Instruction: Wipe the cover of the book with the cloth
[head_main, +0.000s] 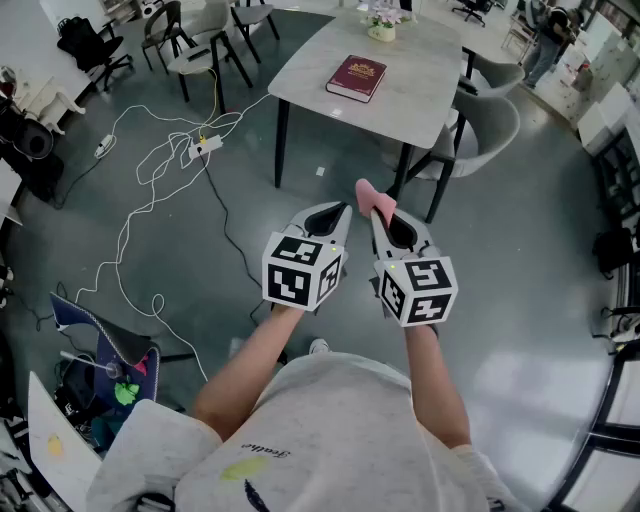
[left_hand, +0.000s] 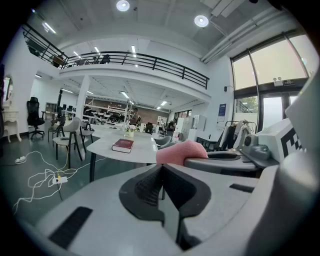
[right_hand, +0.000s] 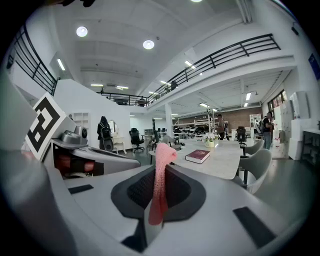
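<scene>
Your right claw (head_main: 380, 214) pinches a pink cloth (right_hand: 161, 181); left claw (head_main: 338, 212) is closed w/ nothing in it. Red book (head_main: 356, 77) lies on far counter (head_main: 425, 95).

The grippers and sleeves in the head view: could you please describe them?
The left gripper and right gripper are light grey with black-lined claws; each carries a white cube with black square markers. The person wears a light grey short-sleeved shirt.

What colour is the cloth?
The cloth is pink, clearest in the right gripper view.
</scene>
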